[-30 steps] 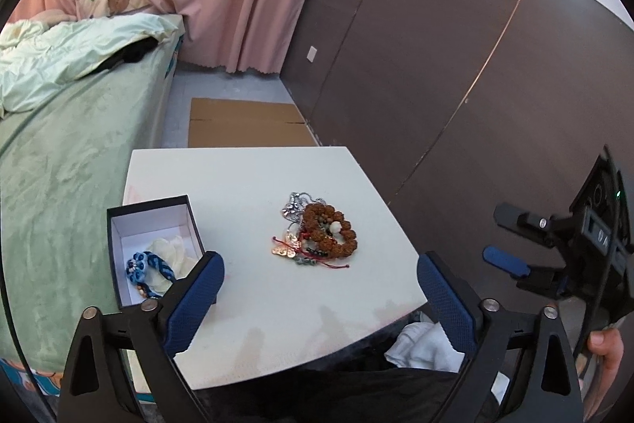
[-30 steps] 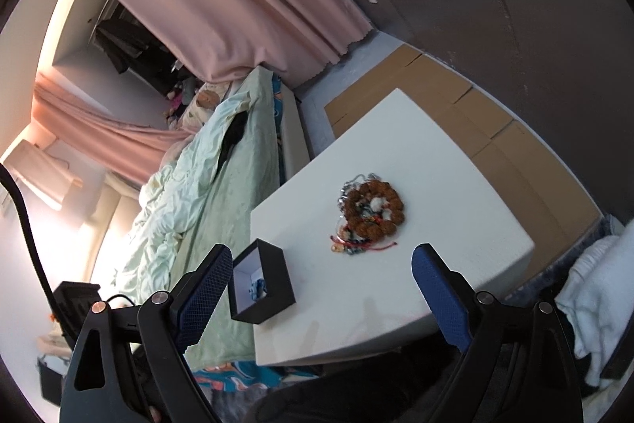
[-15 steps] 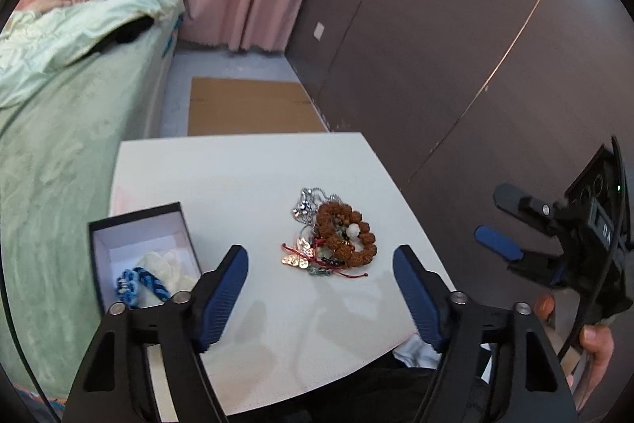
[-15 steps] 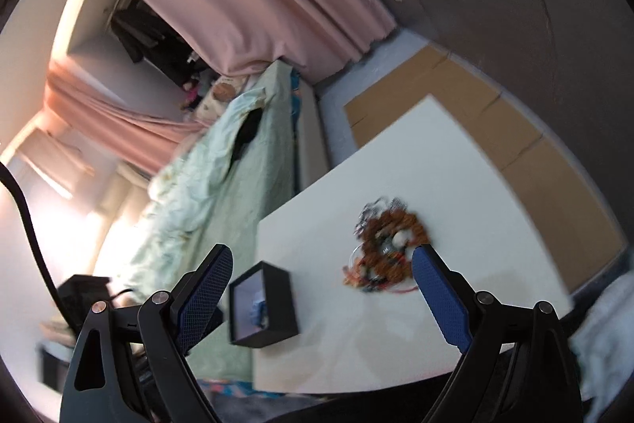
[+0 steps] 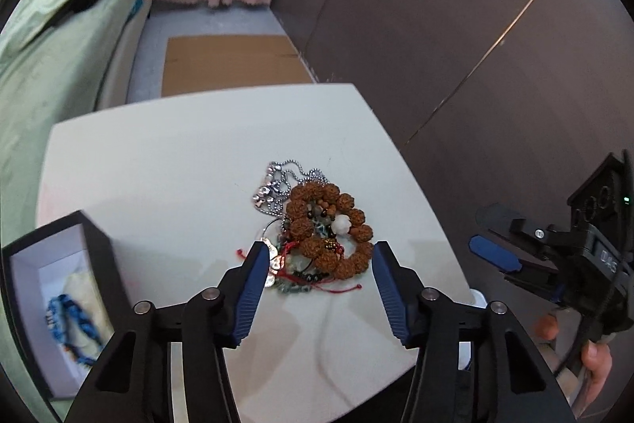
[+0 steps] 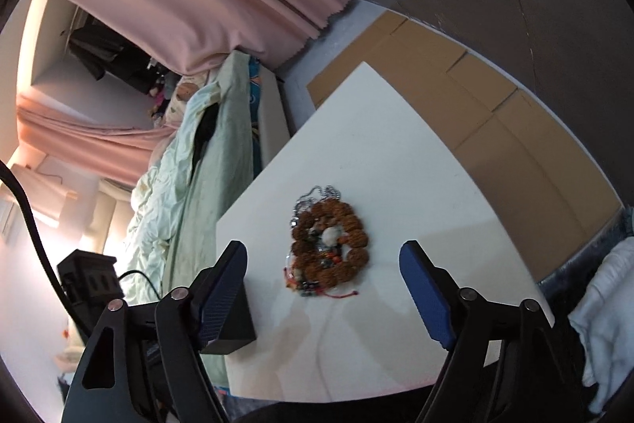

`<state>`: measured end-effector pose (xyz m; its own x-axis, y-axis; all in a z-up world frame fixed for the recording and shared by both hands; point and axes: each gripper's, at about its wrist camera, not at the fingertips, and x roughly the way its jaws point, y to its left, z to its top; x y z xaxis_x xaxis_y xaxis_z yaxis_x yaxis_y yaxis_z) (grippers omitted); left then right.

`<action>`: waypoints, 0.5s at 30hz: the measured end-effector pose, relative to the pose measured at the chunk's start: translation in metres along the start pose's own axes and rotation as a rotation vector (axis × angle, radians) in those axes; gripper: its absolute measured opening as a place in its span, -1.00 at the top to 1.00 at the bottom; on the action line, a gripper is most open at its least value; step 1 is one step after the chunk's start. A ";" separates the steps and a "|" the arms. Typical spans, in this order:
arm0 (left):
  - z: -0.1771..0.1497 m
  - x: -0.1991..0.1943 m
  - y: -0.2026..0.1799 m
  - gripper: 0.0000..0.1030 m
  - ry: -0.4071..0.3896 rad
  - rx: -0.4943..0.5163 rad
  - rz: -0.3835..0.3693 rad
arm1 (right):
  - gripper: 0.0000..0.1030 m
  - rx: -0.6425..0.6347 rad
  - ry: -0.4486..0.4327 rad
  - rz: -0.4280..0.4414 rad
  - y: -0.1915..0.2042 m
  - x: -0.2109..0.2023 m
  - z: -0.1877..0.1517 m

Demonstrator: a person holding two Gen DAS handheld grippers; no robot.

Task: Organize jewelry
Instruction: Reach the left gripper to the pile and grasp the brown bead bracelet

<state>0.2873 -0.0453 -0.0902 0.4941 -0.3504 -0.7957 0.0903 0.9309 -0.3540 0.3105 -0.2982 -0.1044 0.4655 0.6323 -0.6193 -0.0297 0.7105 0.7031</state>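
The step in hand looks like the reach for the first piece: the left tool [image 5: 315, 256] hangs over the near edge of a tangled jewelry pile [image 5: 315, 236] in the middle of the white bench [image 5: 158, 185]. Its jaws have just been closing and now stand half apart, framing the pile's near side without pressing anything. The right tool [image 6: 323, 272] waits further back, its jaws also just narrowed but wide, empty.

The next move probably calls for lowering onto a single piece, closing, and lifting it free of the tangle toward the open black box [image 5: 59, 288] at the bench's left, which already holds a blue braided bracelet [image 5: 67, 320].

The pile has a chunky brown seed-bead bracelet [image 5: 333, 224] on top, a silver ball chain [image 5: 277, 185] behind it, red cord [image 5: 337, 288] and small charms in front.
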 end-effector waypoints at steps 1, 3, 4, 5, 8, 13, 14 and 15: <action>0.003 0.008 0.001 -0.07 0.010 -0.005 0.006 | -0.50 0.003 0.004 -0.001 -0.002 0.002 0.002; 0.007 0.017 0.002 -0.07 0.020 -0.013 0.014 | -0.48 0.007 0.004 -0.003 -0.004 0.005 0.005; 0.010 0.025 0.003 -0.06 0.031 -0.014 0.019 | -0.43 0.010 0.001 -0.006 -0.005 0.006 0.007; 0.012 0.030 0.002 -0.06 0.040 -0.010 0.024 | -0.41 0.014 0.001 -0.008 -0.006 0.007 0.008; 0.018 0.049 -0.002 0.06 0.076 0.014 0.052 | -0.39 0.024 0.005 0.004 -0.012 0.010 0.012; 0.018 0.071 -0.004 0.14 0.100 0.041 0.132 | -0.38 0.042 0.003 -0.005 -0.022 0.009 0.016; 0.017 0.074 -0.004 0.17 0.109 0.045 0.137 | -0.38 0.045 0.004 -0.003 -0.023 0.009 0.016; 0.016 0.078 -0.005 0.33 0.120 0.051 0.143 | -0.38 0.046 0.004 -0.002 -0.023 0.008 0.016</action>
<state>0.3394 -0.0758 -0.1428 0.3984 -0.2215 -0.8901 0.0718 0.9750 -0.2105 0.3290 -0.3144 -0.1205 0.4621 0.6323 -0.6218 0.0115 0.6968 0.7172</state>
